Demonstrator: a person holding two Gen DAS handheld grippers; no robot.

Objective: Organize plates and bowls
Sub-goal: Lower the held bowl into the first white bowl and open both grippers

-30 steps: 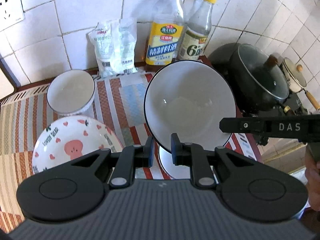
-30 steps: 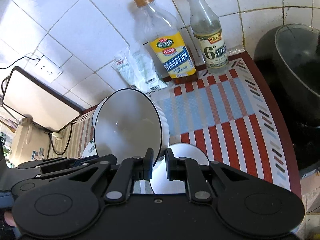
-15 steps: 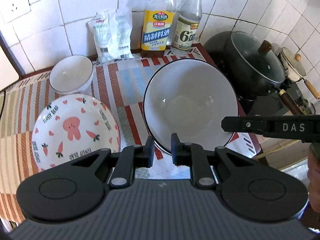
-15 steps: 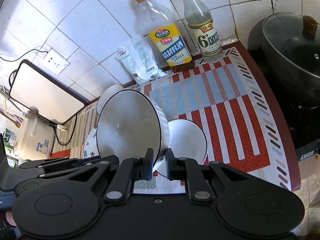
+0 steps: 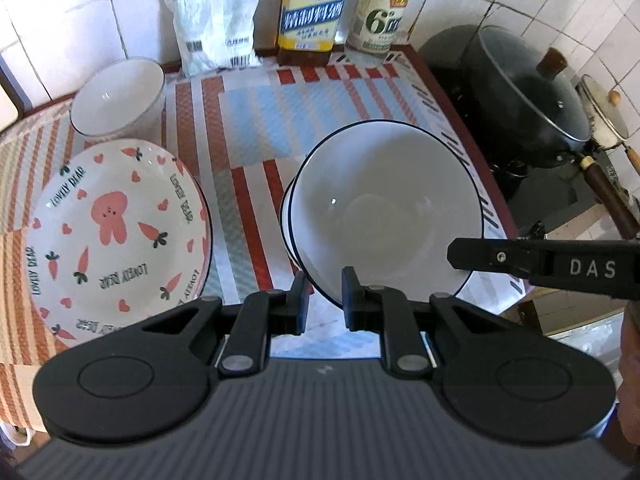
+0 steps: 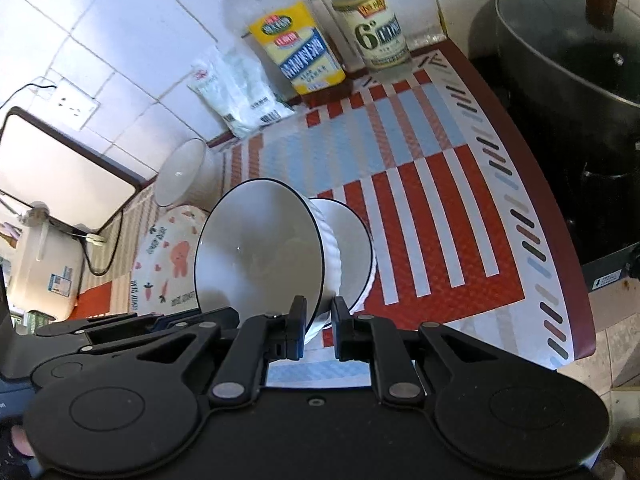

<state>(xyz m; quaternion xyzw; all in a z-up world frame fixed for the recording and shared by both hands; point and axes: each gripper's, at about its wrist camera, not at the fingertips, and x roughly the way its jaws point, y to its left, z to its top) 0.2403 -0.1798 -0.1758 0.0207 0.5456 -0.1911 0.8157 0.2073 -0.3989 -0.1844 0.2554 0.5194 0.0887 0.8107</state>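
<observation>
Gripping the near rim of the black-rimmed bowl, the left gripper has its jaws clenched on the porcelain edge; the right gripper pinches the same bowl's rim too, seen in its own view with one finger inside and one outside the ribbed wall. Held by both, the black-rimmed bowl sits tilted, its mouth turned toward the left, and it is partly nested in a second white bowl just behind it, the two touching. Both bowls are over the striped mat, near its right-hand edge. Left of the black-rimmed bowl, apart from it, lies the carrot-and-rabbit plate, and beyond that plate, nearer the tiled wall, stands a small white bowl. Behind the black-rimmed bowl, against the wall, are a white packet, a yellow-labelled bottle and a vinegar bottle side by side. Right of the black-rimmed bowl, off the mat, a dark lidded pot sits on the stove. Part of the right gripper's arm, marked DAS, crosses in front of the bowl's right side in the left view
</observation>
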